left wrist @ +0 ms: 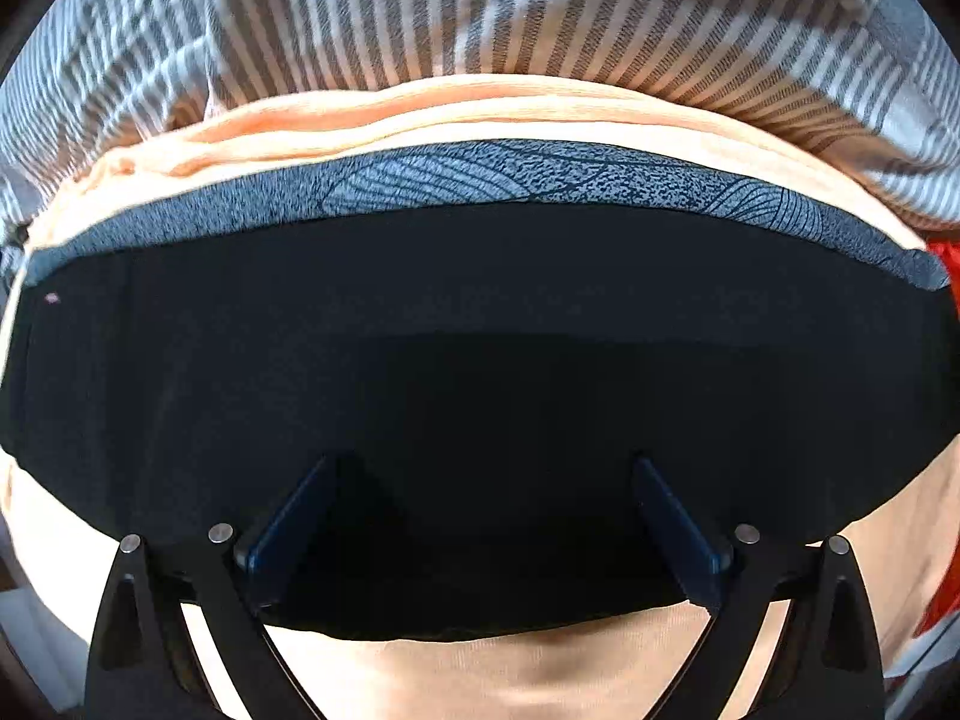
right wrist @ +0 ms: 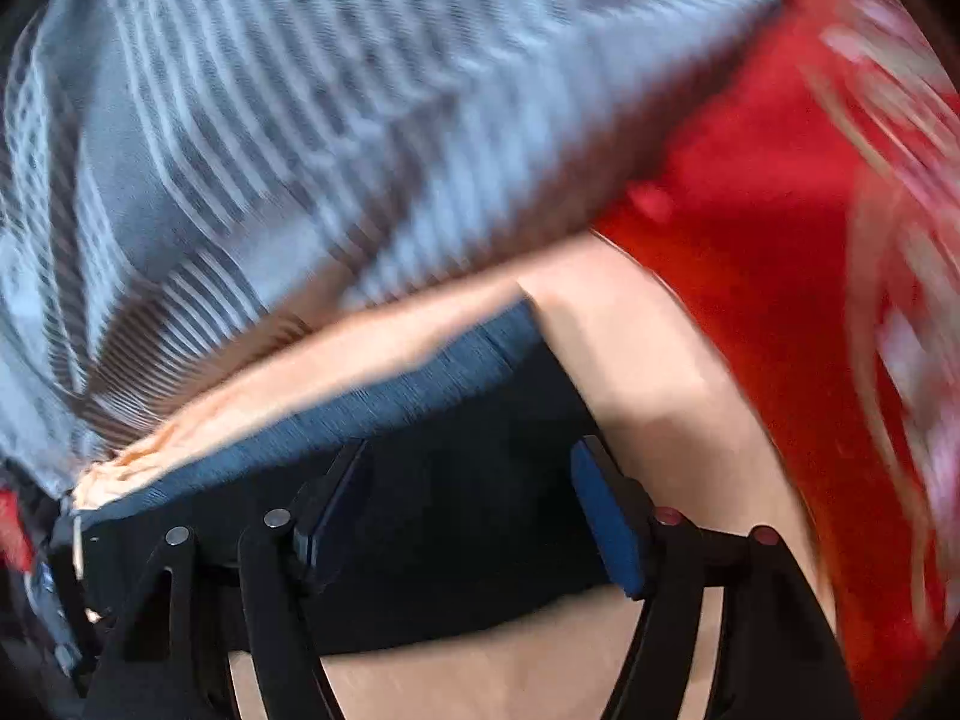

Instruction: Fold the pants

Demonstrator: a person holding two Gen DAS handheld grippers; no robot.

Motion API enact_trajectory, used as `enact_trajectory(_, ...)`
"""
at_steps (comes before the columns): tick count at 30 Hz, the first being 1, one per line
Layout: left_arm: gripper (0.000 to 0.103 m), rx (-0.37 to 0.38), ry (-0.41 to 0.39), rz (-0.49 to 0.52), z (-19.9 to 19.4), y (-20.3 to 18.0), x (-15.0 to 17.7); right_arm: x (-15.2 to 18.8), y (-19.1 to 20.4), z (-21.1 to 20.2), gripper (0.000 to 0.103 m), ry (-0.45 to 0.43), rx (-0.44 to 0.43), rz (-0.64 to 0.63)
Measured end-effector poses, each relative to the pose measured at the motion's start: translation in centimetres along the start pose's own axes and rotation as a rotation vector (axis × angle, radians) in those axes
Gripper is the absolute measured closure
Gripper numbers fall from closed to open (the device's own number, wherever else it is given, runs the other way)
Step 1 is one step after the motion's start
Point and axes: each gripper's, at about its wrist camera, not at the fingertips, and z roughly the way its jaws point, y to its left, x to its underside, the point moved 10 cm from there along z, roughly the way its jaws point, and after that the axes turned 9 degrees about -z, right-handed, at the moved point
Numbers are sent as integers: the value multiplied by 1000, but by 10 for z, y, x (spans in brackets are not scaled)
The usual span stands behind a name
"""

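Your left hand-held gripper (left wrist: 483, 516) pointed almost straight down over the black pants (left wrist: 480, 372), its two blue-padded fingers (left wrist: 282, 534) spread wide with nothing pinched; the dark cloth lay beneath and between them. Whether the pads touched the fabric could not be told from that view.

The pants lay as a folded dark band on the peach sheet (left wrist: 492, 678), their long axis running left to right across the left wrist view, so that your fingers stood in line with it. A patterned grey-blue band (left wrist: 540, 180) edged the far side of the pants. The near edge ran just below the fingers, where bare sheet showed.

Your right hand-held gripper (right wrist: 471, 501) was tilted down over the same pants (right wrist: 456, 552), close to what looked like their right end, where the dark cloth gave way to peach sheet (right wrist: 648, 360). Its jaws stood apart, less wide than the left's, with nothing clamped. That view was blurred, so contact could not be told.

Both hands looked about equally near. The left sat over the middle and the right nearer an end.

For room, a striped blanket (left wrist: 540, 18) crowded the far side and red fabric (right wrist: 750, 210) lay off to the right. The near side, I judged, offered the clearest space for a fold.
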Motion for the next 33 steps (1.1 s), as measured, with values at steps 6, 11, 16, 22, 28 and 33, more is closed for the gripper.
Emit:
enact_trajectory(6,1,-10,-2,6,0,-4,-2,-21,-30,50,35,56,-127,220)
enact_trajectory(11,1,26,30,-15,2,-1,-1,-1,-33,-2,27,7,-167,198)
enact_trajectory(16,1,8,51,-17,-8,-5,-6,71,-35,-17,27,73,-308,354)
enact_trajectory(22,1,64,-1,35,-35,-43,-21,94,-34,3,27,57,-347,418)
enact_trajectory(28,1,93,10,53,-39,-91,-16,69,-34,17,27,-35,-413,481)
enact_trajectory(33,1,100,-21,38,-49,-113,-19,56,-23,18,27,-64,-495,468)
